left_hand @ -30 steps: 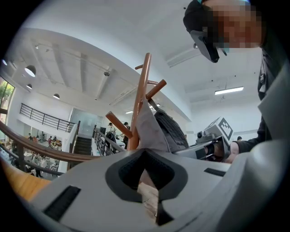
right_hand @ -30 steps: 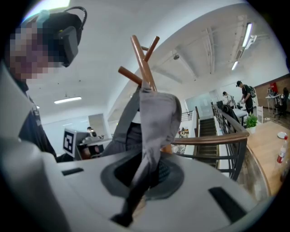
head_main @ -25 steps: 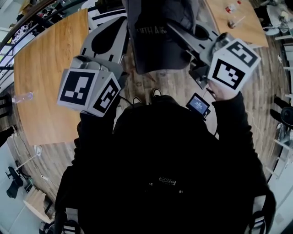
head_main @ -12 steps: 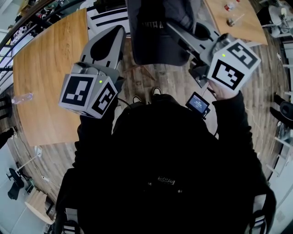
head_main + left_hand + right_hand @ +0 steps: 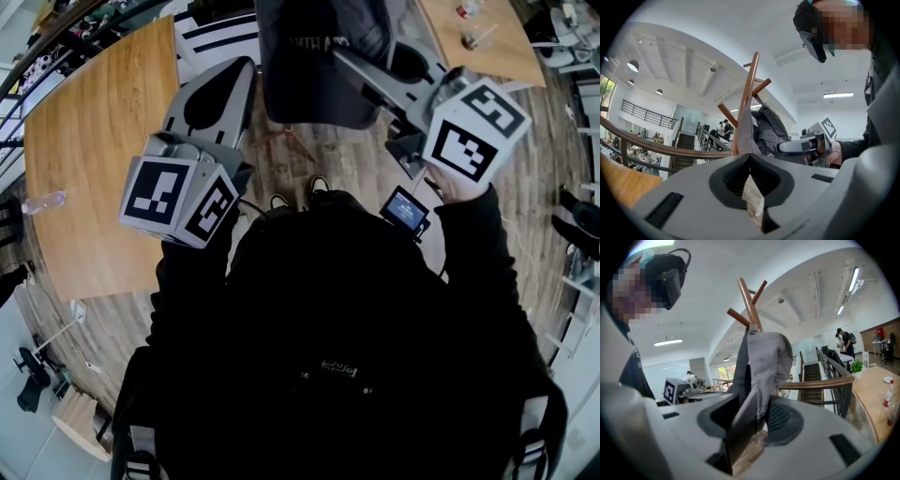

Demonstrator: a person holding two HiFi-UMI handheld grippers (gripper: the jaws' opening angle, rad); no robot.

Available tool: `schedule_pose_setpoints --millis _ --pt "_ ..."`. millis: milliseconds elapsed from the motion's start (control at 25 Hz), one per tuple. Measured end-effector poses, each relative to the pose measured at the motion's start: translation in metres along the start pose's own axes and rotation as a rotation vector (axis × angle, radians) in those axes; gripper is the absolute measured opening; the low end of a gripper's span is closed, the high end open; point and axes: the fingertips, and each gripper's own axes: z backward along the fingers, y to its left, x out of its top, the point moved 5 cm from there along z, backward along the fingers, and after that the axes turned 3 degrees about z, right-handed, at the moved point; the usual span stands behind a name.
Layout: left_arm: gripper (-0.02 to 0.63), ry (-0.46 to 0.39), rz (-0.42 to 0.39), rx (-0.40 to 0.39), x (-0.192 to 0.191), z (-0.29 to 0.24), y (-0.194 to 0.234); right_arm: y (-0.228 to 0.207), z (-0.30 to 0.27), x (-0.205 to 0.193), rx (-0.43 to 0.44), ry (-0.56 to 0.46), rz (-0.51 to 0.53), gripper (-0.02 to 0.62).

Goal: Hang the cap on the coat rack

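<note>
A dark grey cap (image 5: 309, 75) hangs on the brown wooden coat rack (image 5: 750, 305), draped from a peg against the pole. My right gripper (image 5: 750, 423) reaches its lower edge; the jaws have just been opening and now stand apart, with the brim and fabric (image 5: 766, 362) loose between them. My left gripper (image 5: 750, 157) is shut and empty, held a little left of the cap (image 5: 768, 133) and short of the rack (image 5: 747, 93). In the head view the left gripper (image 5: 234, 70) and right gripper (image 5: 361, 66) flank the cap.
A large wooden table (image 5: 94, 159) with a plastic bottle (image 5: 42, 200) lies to the left. A second table (image 5: 487, 47) with small items is at the upper right. A curved railing (image 5: 820, 380) runs behind the rack. A small screen (image 5: 405, 212) hangs at my waist.
The left gripper has dropped slightly and drawn back from the cap. The right gripper has stayed where it was at the cap.
</note>
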Motion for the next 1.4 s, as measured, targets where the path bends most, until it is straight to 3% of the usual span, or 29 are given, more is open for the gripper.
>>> schedule_pose_setpoints --millis 160,480,680,880,1240,1280,1400 --pt "0.006 0.002 0.003 -0.003 -0.002 0.001 0.001 -0.002 0.003 -0.002 -0.034 0.010 -0.020 0.141" --pt "0.006 0.012 0.006 -0.009 -0.002 0.000 0.001 -0.003 0.002 -0.004 -0.016 0.016 -0.027 0.195" --pt "0.006 0.015 0.002 0.011 -0.009 0.007 -0.001 -0.003 0.018 -0.028 -0.035 0.038 -0.057 0.227" --pt "0.006 0.042 0.023 0.032 -0.026 0.015 -0.001 -0.003 0.033 -0.054 -0.055 0.063 -0.100 0.232" --pt "0.006 0.041 0.006 -0.007 -0.023 0.009 -0.018 -0.003 0.035 -0.054 -0.052 0.073 -0.084 0.229" --pt "0.006 0.040 0.002 -0.014 -0.021 0.008 -0.020 -0.001 0.035 -0.053 -0.043 0.082 -0.078 0.204" --pt "0.006 0.041 -0.002 -0.034 -0.019 0.007 -0.025 0.006 0.035 -0.051 -0.018 0.094 -0.052 0.005"
